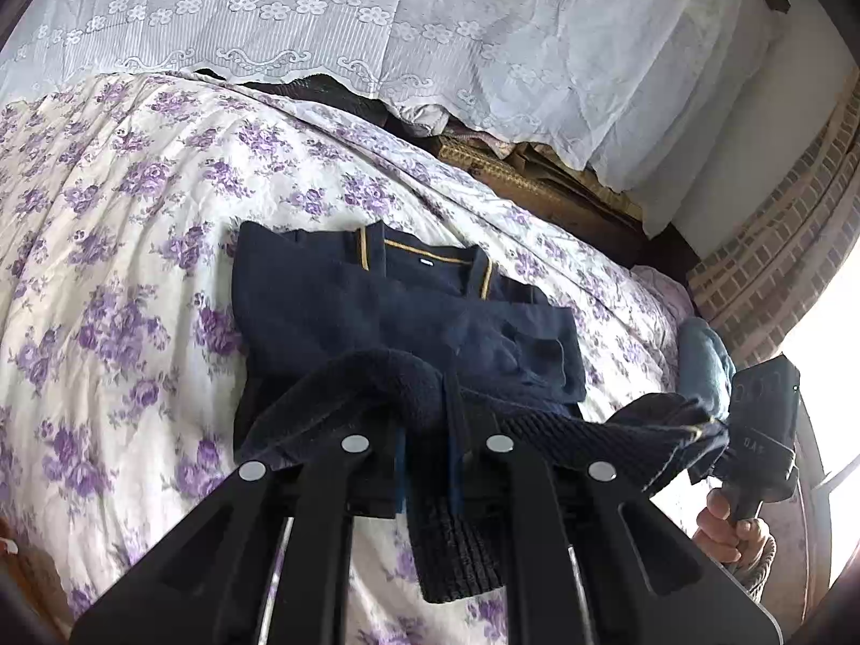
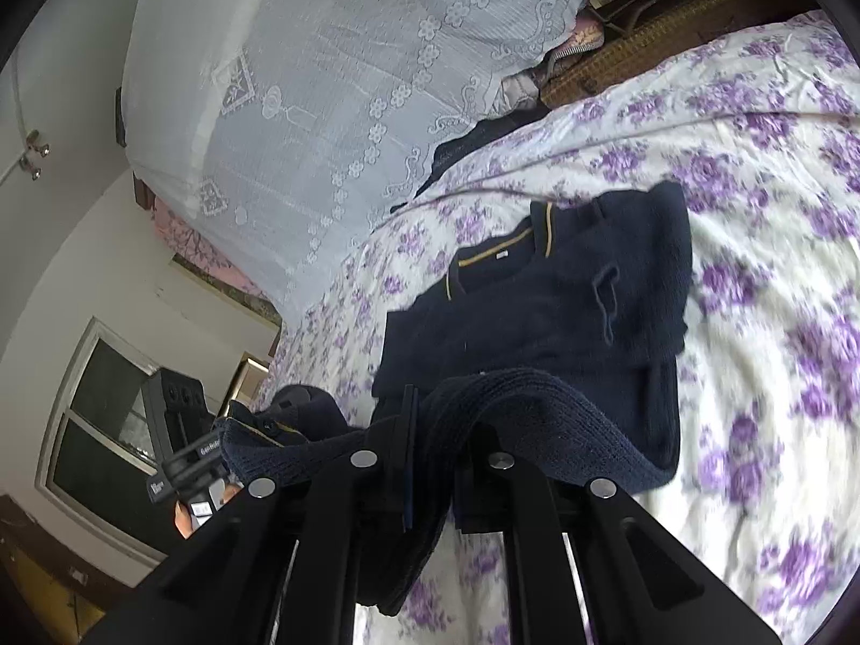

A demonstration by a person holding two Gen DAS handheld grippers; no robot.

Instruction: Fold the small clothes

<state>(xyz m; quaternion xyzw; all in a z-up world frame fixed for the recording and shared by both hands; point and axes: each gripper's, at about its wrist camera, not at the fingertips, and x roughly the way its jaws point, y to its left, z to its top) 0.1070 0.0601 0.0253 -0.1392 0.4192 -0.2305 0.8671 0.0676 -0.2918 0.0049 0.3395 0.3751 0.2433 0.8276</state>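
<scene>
The fingertips of the left gripper (image 1: 430,403) lay buried under a bunched fold of the navy sweater (image 1: 408,301), so where the pads met could not be seen. The right gripper (image 2: 435,419) was smothered the same way in its own view. At three o'clock in the left wrist view, window glare washed out everything beyond the brick wall (image 1: 768,269). The lace cloth (image 1: 430,16) hid whatever it covered. The floral bedspread (image 2: 779,349) smeared into blur toward four o'clock in the right wrist view. The collar label was too small to read.
</scene>
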